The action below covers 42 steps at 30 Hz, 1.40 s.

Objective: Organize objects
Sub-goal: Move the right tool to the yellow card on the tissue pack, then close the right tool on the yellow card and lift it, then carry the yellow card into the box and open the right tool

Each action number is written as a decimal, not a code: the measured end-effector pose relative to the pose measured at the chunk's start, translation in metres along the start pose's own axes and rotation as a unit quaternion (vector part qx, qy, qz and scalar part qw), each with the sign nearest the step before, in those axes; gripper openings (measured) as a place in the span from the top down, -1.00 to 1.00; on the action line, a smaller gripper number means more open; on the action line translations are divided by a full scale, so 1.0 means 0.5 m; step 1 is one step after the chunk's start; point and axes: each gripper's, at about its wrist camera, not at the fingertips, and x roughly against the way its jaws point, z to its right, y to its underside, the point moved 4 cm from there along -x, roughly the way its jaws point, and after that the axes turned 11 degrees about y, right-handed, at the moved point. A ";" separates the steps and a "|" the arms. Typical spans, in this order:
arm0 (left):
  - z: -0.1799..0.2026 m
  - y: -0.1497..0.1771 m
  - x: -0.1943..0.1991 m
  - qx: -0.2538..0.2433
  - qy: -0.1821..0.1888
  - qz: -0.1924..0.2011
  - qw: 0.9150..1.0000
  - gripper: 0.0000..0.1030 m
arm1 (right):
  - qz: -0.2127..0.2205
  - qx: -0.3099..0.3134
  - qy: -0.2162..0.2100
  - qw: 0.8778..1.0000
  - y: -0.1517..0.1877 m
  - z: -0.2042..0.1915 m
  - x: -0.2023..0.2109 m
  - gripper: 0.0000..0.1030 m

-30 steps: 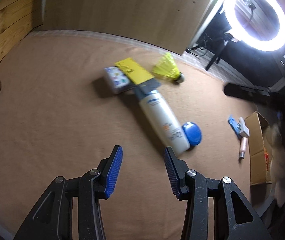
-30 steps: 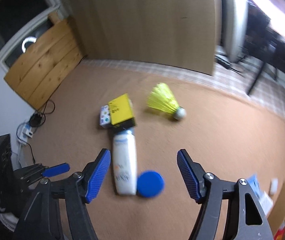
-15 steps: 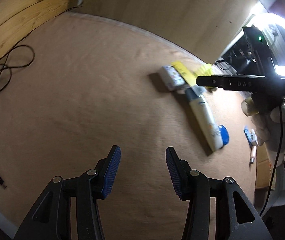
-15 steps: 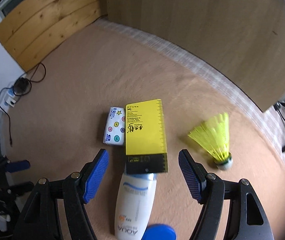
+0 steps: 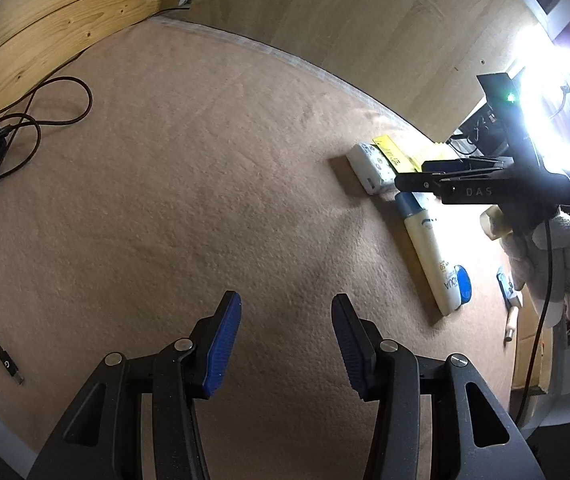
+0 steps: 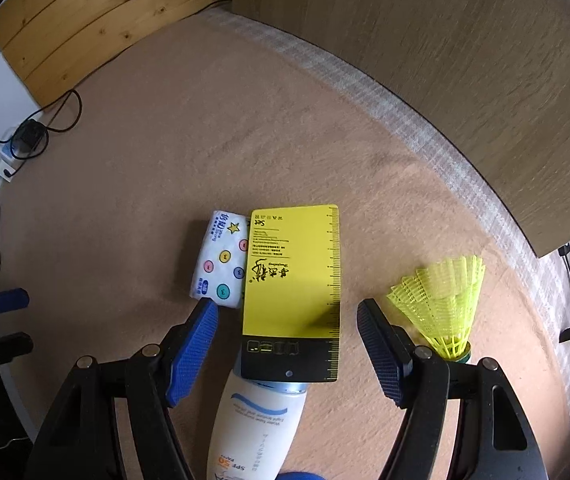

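A yellow and black card box [image 6: 293, 292] lies on the brown table, its near end resting on the neck of a white sunscreen bottle [image 6: 255, 428]. A white tissue pack [image 6: 221, 260] lies against the box's left side. A yellow shuttlecock [image 6: 441, 300] lies to the right. My right gripper [image 6: 287, 344] is open, its jaws on either side of the box's near end, not touching it. My left gripper [image 5: 285, 340] is open and empty over bare table, far from the objects. In the left wrist view the bottle [image 5: 431, 256] and a blue cap [image 5: 462, 288] show under the right gripper [image 5: 413, 176].
A cardboard box [image 5: 529, 344] and a small blue and white item [image 5: 507, 290] lie at the table's right edge. Black cables [image 5: 25, 128] and a charger lie at the far left. A ring light [image 5: 561, 112] glares at the right. A wooden board stands behind the table.
My right gripper has moved forward and down, so its open jaws now flank the yellow box. My left gripper has drawn back and left, away from the objects.
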 end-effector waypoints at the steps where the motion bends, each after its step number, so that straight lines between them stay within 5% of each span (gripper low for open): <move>1: -0.001 -0.001 -0.002 0.001 0.000 0.000 1.000 0.02 | -0.002 -0.001 0.000 1.000 0.001 0.001 -0.003 -0.33; 8: 0.003 -0.007 -0.011 0.001 0.000 -0.003 1.000 0.02 | -0.004 -0.011 -0.009 1.000 0.001 0.014 -0.009 -0.32; 14: 0.011 -0.010 -0.014 -0.002 0.001 -0.002 1.000 0.02 | -0.009 -0.014 -0.017 1.000 0.002 0.009 -0.014 0.11; 26: 0.038 -0.006 -0.010 -0.015 0.001 -0.001 1.000 0.02 | 0.011 -0.050 -0.022 0.998 0.023 0.026 0.030 0.11; 42: 0.213 0.016 -0.058 -0.093 0.028 -0.032 0.995 0.02 | 0.043 -0.186 -0.012 0.982 0.242 0.164 0.171 0.11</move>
